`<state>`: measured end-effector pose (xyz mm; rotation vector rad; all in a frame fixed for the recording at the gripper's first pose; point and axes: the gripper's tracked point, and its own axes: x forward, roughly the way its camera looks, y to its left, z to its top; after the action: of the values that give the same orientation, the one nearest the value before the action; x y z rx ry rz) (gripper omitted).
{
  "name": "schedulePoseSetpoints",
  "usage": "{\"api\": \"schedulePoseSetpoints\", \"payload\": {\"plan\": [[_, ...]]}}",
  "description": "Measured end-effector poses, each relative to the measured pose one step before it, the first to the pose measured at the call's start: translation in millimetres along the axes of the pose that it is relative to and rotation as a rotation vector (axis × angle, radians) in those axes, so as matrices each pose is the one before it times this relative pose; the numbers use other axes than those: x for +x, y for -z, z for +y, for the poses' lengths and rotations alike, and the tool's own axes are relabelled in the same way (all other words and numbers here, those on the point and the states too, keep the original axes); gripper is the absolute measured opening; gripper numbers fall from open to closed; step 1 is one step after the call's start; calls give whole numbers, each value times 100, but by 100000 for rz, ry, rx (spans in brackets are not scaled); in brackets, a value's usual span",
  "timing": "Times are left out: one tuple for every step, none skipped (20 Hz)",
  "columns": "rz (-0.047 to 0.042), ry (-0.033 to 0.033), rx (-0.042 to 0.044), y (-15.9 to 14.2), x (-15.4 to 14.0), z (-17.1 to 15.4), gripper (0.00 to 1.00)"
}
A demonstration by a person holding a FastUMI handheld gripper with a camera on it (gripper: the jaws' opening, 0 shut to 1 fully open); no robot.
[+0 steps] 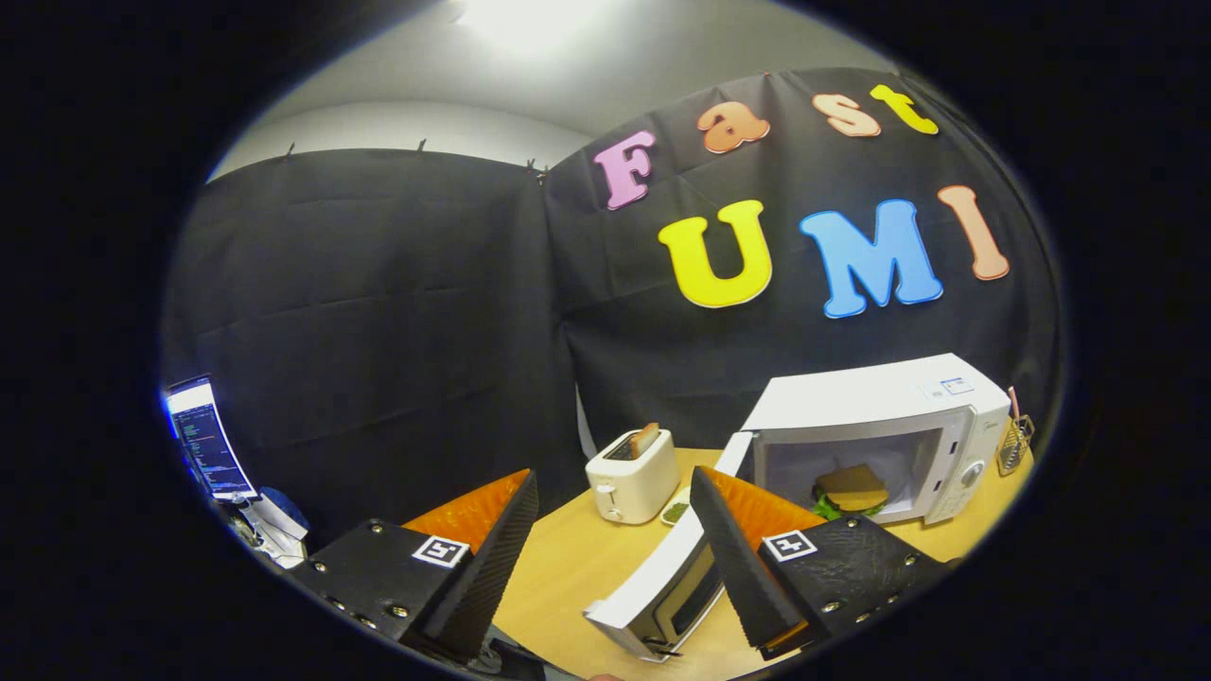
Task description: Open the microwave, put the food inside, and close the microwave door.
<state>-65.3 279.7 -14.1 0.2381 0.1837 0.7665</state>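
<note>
A white microwave (880, 407) stands on the wooden table beyond my right finger. Its door (662, 586) is swung wide open toward me and reaches down between my fingers. The food (851, 490), a sandwich with brown bread and green leaves, lies inside the microwave's cavity. My gripper (610, 558) is open, with its black ridged fingers (492, 567) spread wide. Nothing is held, and the door's outer edge sits just ahead of the right finger.
A white toaster (632, 475) with a slice in its slot stands left of the microwave. A small dish (675, 512) with something green lies beside it. A wire holder (1014, 443) sits right of the microwave. A lit monitor (203, 440) stands far off to the left.
</note>
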Motion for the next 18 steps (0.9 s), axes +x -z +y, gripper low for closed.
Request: {"api": "schedulePoseSetpoints", "payload": {"plan": [[986, -2627, -237, 494, 113, 845, 97], [1333, -2698, -519, 523, 150, 976, 97], [1222, -2040, -105, 468, 95, 767, 97], [1710, -2598, -313, 730, 154, 949, 97], [1745, -2385, -585, 575, 203, 735, 97], [1968, -2733, -908, 741, 328, 774, 96], [1475, -2483, -896, 742, 343, 794, 96], [1388, -1870, -876, 671, 235, 606, 95], [1684, -1675, -658, 712, 290, 536, 95], [1917, -1760, -285, 1014, 338, 660, 95], [1791, -1950, -100, 824, 378, 514, 95], [2036, -1429, -15, 830, 472, 215, 94], [2143, -1135, 208, 824, 306, 380, 91], [2332, -1282, -4, 971, 266, 430, 89], [1565, -72, -99, 718, 349, 119, 87], [1223, 262, -172, 636, 410, -39, 68], [2200, -141, -384, 870, 380, 76, 58], [1714, 1749, -379, 675, 374, -346, 44]]}}
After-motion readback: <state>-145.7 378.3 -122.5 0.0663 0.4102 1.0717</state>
